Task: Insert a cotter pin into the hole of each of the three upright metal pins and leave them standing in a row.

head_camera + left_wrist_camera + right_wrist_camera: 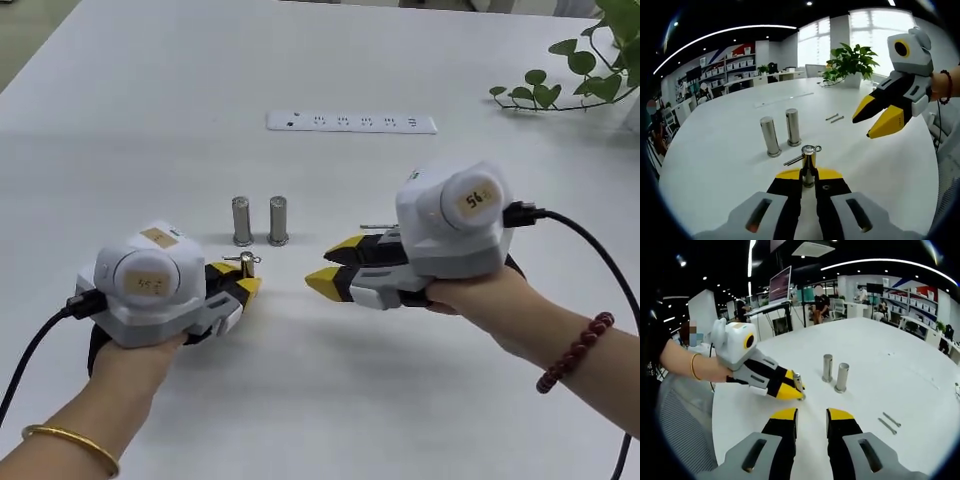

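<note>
My left gripper (243, 278) (809, 176) is shut on the lower part of a metal pin (809, 161) (246, 263) standing on the white table. A cotter pin (796, 159) runs through the hole near its top, with the loop on the right. Two more metal pins (242, 220) (278, 220) stand upright side by side just behind it, seen again as pins (770, 136) (793, 127). My right gripper (322, 266) (811, 413) hovers open to the right, holding nothing. Two loose cotter pins (834, 118) (888, 422) lie on the table beyond it.
A white power strip (350, 122) lies farther back on the table (150, 120). A potted plant (580, 70) (852, 62) trails in at the far right corner. Cables run from both grippers toward me. People sit at desks in the room behind.
</note>
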Demonstrator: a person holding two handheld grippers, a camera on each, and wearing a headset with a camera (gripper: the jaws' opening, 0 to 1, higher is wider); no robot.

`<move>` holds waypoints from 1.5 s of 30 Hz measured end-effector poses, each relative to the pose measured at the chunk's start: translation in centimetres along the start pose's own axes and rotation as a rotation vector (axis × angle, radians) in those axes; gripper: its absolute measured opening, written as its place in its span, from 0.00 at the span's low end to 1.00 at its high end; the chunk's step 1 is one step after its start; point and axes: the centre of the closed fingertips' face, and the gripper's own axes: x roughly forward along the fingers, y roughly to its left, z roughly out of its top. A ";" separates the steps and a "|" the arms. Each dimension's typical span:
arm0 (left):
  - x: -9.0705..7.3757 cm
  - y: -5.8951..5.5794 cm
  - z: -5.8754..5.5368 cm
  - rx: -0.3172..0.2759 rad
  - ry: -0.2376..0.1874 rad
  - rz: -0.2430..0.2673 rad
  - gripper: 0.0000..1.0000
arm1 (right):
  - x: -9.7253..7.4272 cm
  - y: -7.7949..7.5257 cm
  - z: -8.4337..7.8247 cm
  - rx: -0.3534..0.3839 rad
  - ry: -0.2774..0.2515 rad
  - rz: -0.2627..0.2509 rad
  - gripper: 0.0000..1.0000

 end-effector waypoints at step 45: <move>-5.0 -1.0 4.1 -0.050 -0.083 -0.053 0.82 | 4.9 -4.4 4.7 0.109 -0.137 -0.150 0.28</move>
